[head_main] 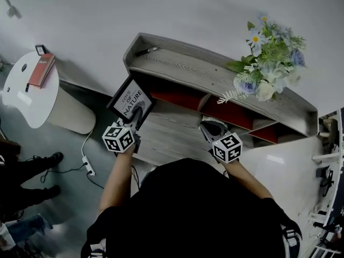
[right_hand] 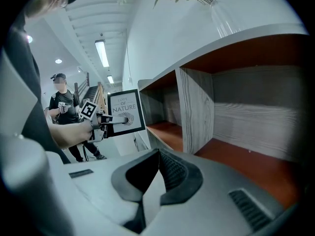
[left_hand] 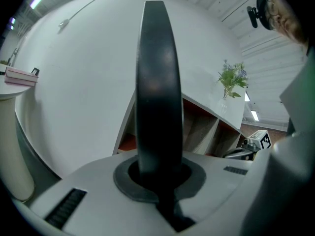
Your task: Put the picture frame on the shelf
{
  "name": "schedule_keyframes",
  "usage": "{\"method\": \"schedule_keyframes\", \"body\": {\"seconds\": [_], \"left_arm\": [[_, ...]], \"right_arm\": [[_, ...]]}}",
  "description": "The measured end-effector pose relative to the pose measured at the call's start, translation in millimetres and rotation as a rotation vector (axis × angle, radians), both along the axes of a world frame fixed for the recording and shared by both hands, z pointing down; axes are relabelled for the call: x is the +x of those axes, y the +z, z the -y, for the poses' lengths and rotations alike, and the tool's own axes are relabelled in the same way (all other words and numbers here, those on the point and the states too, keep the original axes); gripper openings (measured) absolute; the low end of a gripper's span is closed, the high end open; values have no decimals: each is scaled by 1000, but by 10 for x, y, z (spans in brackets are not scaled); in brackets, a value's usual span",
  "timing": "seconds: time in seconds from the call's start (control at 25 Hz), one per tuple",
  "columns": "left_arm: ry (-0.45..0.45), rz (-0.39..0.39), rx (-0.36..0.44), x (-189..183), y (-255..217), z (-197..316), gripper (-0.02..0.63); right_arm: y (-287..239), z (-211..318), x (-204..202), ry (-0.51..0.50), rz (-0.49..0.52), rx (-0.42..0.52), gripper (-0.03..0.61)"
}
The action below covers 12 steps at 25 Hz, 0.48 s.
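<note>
A white wall [head_main: 177,7] backs a long wooden shelf [head_main: 183,64] with red-floored compartments. Flowers [head_main: 269,52] stand on the shelf's top near its right end, and a small dark pen-like thing [head_main: 146,51] lies on the top at its left end. Well left of the shelf is a round white table [head_main: 24,101] with a red book [head_main: 42,70] on it.

The frame [head_main: 130,99], its print reading "NATURE", hangs in the air just off the shelf's front left corner, outside the compartments. The left gripper [head_main: 134,117] holds it by the lower edge, its 2 jaws clamped on it. That gripper's own view shows the frame edge-on and upright.

The right gripper [head_main: 210,127] sits before the shelf's middle, pointing at a divider between 2 compartments. Its jaws are pressed together with nothing between them.
</note>
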<state>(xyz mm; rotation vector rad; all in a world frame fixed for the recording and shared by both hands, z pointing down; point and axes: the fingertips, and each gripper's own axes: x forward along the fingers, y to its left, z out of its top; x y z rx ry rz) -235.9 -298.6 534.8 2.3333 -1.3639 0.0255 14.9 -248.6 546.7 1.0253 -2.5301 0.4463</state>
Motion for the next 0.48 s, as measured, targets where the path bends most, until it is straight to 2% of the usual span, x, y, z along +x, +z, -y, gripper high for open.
{"method": "schedule_keyframes", "body": {"seconds": [0.48], "left_arm": [[-4,-12,-1,-29,58,128,28]], "right_arm": [[59,84,-12,4,1,-14,14]]}}
